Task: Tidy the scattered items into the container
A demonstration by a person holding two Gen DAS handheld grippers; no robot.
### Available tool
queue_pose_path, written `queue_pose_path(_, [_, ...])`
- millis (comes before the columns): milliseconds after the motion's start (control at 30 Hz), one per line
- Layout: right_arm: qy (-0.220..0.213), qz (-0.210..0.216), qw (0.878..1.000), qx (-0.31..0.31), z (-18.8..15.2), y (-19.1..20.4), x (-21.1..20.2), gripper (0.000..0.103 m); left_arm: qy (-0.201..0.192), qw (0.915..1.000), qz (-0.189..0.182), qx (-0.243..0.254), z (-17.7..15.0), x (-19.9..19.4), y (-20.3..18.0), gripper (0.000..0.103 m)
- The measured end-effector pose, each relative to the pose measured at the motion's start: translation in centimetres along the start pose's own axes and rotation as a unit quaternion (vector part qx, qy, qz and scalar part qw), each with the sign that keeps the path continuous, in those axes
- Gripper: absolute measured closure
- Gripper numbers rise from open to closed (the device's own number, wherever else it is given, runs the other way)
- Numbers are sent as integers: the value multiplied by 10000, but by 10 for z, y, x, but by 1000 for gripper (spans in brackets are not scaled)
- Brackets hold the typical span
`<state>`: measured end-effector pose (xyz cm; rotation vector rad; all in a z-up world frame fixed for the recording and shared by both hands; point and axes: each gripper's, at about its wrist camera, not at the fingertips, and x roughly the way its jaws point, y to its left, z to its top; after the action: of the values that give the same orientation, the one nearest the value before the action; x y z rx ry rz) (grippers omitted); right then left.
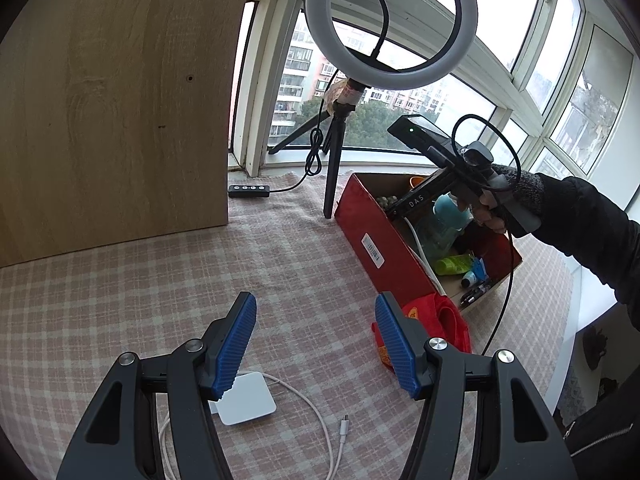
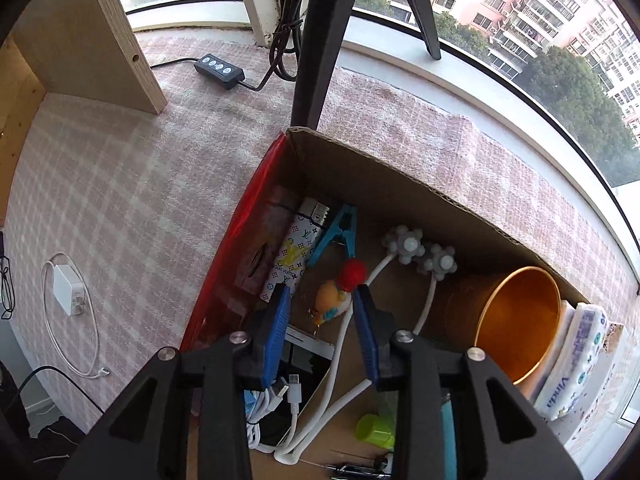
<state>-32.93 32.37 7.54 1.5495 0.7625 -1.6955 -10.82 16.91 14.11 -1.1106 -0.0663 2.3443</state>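
Right wrist: tissue pack [image 2: 576, 364] reads "Vinda".

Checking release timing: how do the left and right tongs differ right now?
Left tongs stand wide apart over the checked cloth, nothing between them; right tongs are narrower, just opening, with a small toy figure in the gap, apparently unpinched. Left sits outside the red box; right points down inside it. Both have blue ribbed pads.
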Motion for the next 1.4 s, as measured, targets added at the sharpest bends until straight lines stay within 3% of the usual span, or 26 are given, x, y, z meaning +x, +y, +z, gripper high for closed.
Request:
queue_pose_path(167, [-80,89,9996,245,-8,-12,-7,71,-6,10000,-4,32,0,-1,-1,43])
queue_pose_path(300, [4,421,9983,395,-20,-9,-6,71,-12,10000,-11,-6,-1,0,1,43])
queue_pose_path(400, [-216,337,9984,407,-26,-6,-9,72,-7,10000,-20,-14,-1,1,1,43])
queue_pose_path(567, [-575,167,9947,840,-11,-34,-11,72,-3,10000,-31,20,0,1,1,43])
queue_pose_path(900, [-390,127,9978,515,5,-26,12,72,25,10000,12,-23,-1,2,5,43])
queue_pose_path(1000, [-329,59,9984,461,6,-22,12,83,36,10000,9,-10,-1,3,4,43])
queue_pose_path(1133, [-246,10,9989,396,6,-20,16,88,23,10000,11,3,0,2,4,43])
queue_pose_path(1400, [-193,147,9994,231,1,-14,10,88,26,10000,20,-3,-1,2,4,43])
